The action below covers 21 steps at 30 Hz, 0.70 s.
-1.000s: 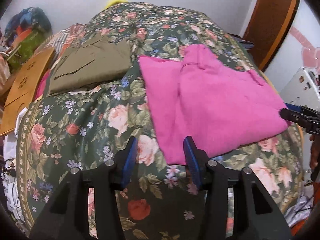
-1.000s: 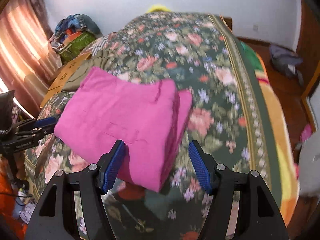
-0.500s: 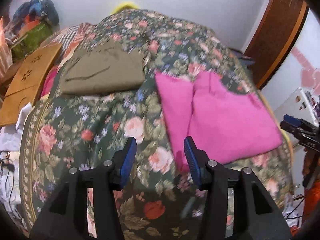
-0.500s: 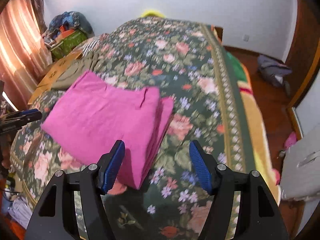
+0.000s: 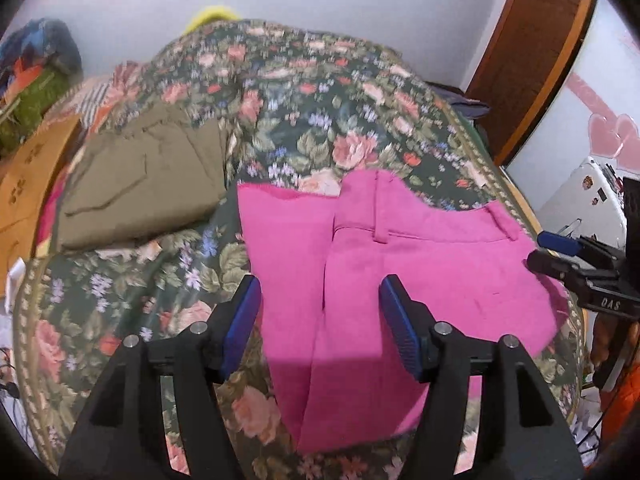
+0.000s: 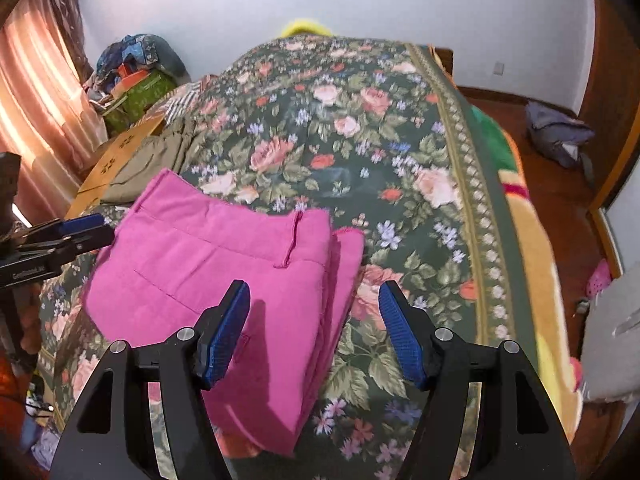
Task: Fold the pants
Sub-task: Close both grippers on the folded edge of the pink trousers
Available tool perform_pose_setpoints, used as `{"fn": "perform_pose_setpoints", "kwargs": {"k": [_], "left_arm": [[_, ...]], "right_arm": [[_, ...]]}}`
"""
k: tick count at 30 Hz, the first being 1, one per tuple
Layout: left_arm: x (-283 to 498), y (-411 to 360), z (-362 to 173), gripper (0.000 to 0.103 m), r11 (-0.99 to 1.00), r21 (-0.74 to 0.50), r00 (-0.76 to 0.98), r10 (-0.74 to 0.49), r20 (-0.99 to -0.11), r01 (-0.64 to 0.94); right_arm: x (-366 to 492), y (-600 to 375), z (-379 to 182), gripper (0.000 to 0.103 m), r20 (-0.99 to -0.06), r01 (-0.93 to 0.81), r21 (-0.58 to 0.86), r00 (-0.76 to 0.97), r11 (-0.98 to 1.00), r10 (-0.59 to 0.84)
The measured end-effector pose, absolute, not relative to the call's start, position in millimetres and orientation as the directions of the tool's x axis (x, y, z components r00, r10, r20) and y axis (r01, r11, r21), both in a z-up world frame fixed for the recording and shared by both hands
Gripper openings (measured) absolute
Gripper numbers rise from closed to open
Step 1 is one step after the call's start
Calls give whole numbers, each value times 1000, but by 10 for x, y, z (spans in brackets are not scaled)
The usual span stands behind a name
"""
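We see a floral bedspread (image 6: 400, 152) carrying folded pink pants (image 5: 400, 264) near its front edge, olive trousers (image 5: 144, 184) beyond, perhaps also folded. Our left gripper (image 5: 320, 320) and right gripper (image 6: 314, 328) hover above the pants, jaws apart, empty.

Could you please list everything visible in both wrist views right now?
pink pants: one, bright pink, folded flat on the near part of the bed
olive pants: one, olive brown, folded, on the bed's left side beyond the pink pair
floral bedspread: one, dark green with pink roses, covering the bed
wooden board: one, tan, at the bed's left edge
pile of bags: one, mixed colours, far left corner
curtain: one, salmon, left wall
door: one, brown, right of the bed
left hand-held gripper: one, black with blue pads, open above the pink pants
right hand-held gripper: one, black with blue pads, open over their right edge
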State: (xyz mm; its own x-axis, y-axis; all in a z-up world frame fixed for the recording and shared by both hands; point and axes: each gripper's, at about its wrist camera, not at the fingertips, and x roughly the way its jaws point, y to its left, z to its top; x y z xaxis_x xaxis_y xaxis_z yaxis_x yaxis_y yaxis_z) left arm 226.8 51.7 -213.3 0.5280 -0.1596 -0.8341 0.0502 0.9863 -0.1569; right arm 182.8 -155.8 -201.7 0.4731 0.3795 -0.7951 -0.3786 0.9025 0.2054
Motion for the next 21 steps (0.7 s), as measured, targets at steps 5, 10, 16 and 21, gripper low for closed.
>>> {"fn": "perform_pose_setpoints", "kwargs": {"k": [5,10,16,21], "left_arm": [[2325,577,-2309,66,978,-204,485,-200,-851,46],[2335,660,-2406,75,969,-246,475,-224,-851,16],[2346,696,-2444,77,961,-275,479,-244,-843,5],[2355,616,-2365,39,948,-305,473,-309,-825,87]], "right_arm": [[1905,-1572,-2217,63,-809,-382,257,418,888,414],[1955,-1632,-2334,64,-804,-369,324,378,871,459],[1976,-1670,-2363,61,-788,-370,377,353,849,504],[1993,-1647,-2341,43,-773,-391,412,328,823,543]]}}
